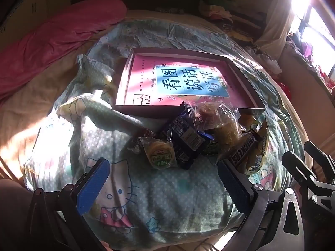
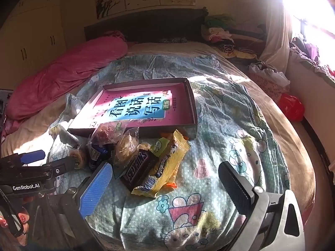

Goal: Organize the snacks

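Snacks [image 1: 192, 133] — crinkly wrappers — heaped beside shallow rectangular box [image 1: 247, 77].

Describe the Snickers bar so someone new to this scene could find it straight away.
Start at the shallow dark box holding a pink book, lying on the cartoon-print quilt. Just in front of it sits a heap of wrapped snacks. The Snickers bar lies at the heap's near edge on a yellow packet: the only dark brown wrapper with big white lettering.

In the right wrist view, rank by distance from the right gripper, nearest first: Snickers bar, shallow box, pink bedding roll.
From the open right gripper:
1. Snickers bar, just ahead by the left finger.
2. Shallow box, beyond the snack pile.
3. Pink bedding roll, far left.
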{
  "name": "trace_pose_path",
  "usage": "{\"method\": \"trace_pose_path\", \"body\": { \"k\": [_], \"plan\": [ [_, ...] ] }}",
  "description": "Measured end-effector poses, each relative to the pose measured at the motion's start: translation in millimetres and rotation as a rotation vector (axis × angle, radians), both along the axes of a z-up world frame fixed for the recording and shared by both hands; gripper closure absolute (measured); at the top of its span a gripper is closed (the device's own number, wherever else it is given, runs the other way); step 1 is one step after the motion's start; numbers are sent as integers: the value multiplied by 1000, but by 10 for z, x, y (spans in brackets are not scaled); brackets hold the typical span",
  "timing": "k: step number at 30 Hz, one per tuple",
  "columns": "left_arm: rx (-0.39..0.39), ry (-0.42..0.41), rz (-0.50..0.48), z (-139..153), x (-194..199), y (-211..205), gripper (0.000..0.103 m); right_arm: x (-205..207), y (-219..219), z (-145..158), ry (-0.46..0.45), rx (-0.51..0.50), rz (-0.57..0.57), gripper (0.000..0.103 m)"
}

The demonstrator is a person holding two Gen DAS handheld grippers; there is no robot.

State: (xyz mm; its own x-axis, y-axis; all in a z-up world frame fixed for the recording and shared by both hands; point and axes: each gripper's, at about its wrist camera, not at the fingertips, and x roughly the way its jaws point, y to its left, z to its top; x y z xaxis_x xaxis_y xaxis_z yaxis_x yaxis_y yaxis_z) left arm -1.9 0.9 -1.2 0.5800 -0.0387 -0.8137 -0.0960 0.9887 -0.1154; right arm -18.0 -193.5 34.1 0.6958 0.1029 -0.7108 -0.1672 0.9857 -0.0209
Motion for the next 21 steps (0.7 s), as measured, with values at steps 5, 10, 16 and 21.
{"method": "trace_pose_path", "body": {
  "k": [5,10,16,21],
  "plan": [
    [11,-14,0,33,-19,-5,0,-9,-72,3,-1,4,-5,1],
    [15,-15,-2,45,-17,-12,0,-7,-71,2,2,5,-6,1],
    [19,-19,-3,50,-15,-20,0,-11,-85,1,-3,8,-7,1],
    [20,-21,-2,55,-15,-24,0,-16,-85,2,-5,10,-7,1]
  ]
}}
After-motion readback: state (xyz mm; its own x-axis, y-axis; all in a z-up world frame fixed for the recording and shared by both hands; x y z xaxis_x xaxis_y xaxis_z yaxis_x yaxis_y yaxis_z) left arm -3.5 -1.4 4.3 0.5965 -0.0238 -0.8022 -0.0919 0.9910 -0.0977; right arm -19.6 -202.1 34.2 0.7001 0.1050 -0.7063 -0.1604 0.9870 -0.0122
